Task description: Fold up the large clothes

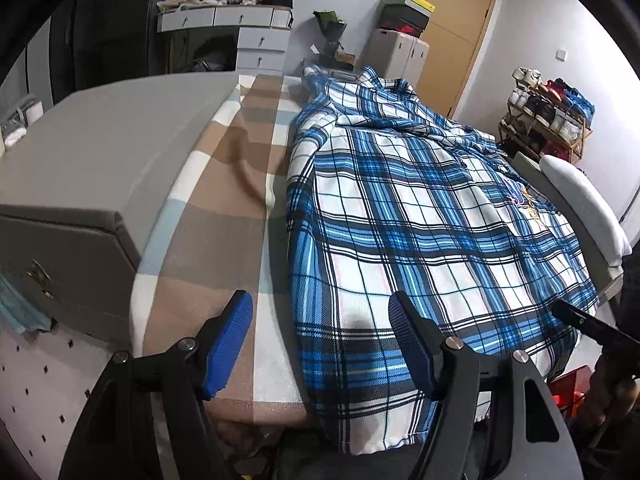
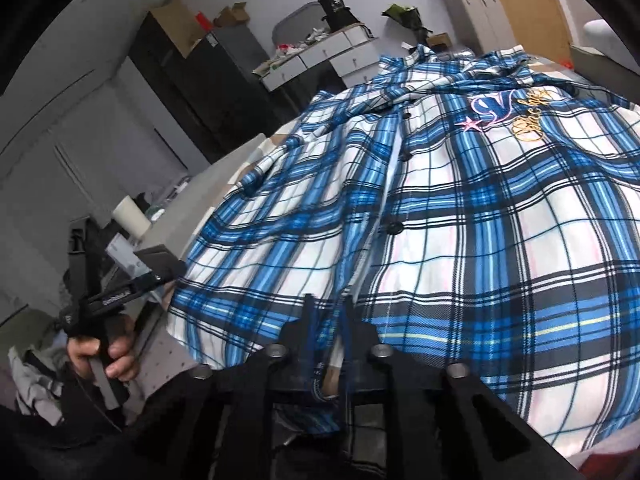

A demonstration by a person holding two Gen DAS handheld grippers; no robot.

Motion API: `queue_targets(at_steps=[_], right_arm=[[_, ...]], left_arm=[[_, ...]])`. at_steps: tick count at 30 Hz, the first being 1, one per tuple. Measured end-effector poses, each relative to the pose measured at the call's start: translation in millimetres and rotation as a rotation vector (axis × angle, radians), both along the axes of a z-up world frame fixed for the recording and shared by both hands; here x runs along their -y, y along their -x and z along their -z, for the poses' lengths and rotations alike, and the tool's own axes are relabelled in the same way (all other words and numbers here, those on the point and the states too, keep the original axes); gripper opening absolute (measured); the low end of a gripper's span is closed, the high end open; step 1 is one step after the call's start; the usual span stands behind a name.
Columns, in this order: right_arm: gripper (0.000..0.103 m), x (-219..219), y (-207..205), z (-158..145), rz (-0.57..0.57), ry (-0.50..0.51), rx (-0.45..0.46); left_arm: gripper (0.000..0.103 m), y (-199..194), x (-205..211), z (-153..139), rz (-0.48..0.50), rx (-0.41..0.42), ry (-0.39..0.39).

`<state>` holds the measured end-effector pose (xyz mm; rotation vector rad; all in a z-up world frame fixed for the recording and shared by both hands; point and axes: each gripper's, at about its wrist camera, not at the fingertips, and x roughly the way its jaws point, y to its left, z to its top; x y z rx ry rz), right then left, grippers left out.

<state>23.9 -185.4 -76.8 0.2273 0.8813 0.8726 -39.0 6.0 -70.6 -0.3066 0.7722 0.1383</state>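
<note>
The left tool (image 1: 320, 344) gapes wide and empty over the near hem of the plaid shirt (image 1: 420, 208). The right tool (image 2: 330, 320) stands narrowly parted with hem cloth between its fingers (whether they pinch, I cannot tell). The shirt lies spread on the table (image 1: 100, 152): light, limp, probably slippery; best taken at hem corners.

Blue-and-white plaid button-up shirt (image 1: 404, 208) spread flat on beige-and-white checked blanket (image 1: 236, 184) covering worktop, hem hanging over near edge; bare blanket strip to shirt's left; grey padded box (image 1: 76, 196) further left, beside blanket; white drawer unit (image 1: 256, 36) against far wall behind worktop; wooden shoe rack (image 1: 548, 120) far right; white cushion (image 1: 584, 204) at shirt's right
</note>
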Motion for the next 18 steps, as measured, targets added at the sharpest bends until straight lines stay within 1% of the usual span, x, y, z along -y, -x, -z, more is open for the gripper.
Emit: queue_targets(at_steps=[2,4,5,6,8,9,11,15,16,17,18], right_arm=[[0.021,-3.1,-2.2,3.1,-0.006,0.005,-0.015],[0.021,-3.8,-1.6,2.8,-0.001,0.006,-0.007],[0.019,-5.2,0.1,1.9,0.002,0.015,0.005],[0.016,-4.3,4.9,-1.0,0.000,0.021,0.021],[0.001,-1.2,14.8,-14.4,-0.031,-0.040,0.089],[0.001,1.0,19.7,-19.4,-0.045,-0.067,0.115],[0.004,-1.2,22.3,-22.1,-0.062,-0.057,0.121],[0.007,-8.3,6.5,2.7,-0.028,0.036,-0.002],[0.006,-6.3,4.1,4.4,-0.020,0.023,-0.018],[0.011,-3.8,2.9,4.0,-0.012,0.009,-0.025],[0.022,-0.1,2.6,3.1,-0.008,-0.007,-0.026]], left_arm=[[0.066,-0.6,-2.4,1.6,-0.012,-0.008,0.008],[0.066,-0.4,-4.0,2.5,-0.014,-0.011,0.015],[0.066,0.4,-4.9,2.5,-0.015,-0.010,0.019],[0.066,0.8,-5.0,2.3,-0.016,-0.009,0.020],[0.066,2.3,-4.4,1.0,-0.012,-0.005,0.020],[0.066,1.7,-3.3,0.8,-0.010,-0.003,0.019],[0.066,1.8,-2.9,0.1,-0.004,0.002,0.019],[0.066,-0.3,-1.4,1.1,0.001,-0.005,0.015],[0.066,0.1,-1.4,0.7,-0.002,-0.004,0.010],[0.066,0.2,-1.6,0.3,-0.005,0.000,0.009],[0.066,0.3,-1.9,0.3,-0.007,0.002,0.010]])
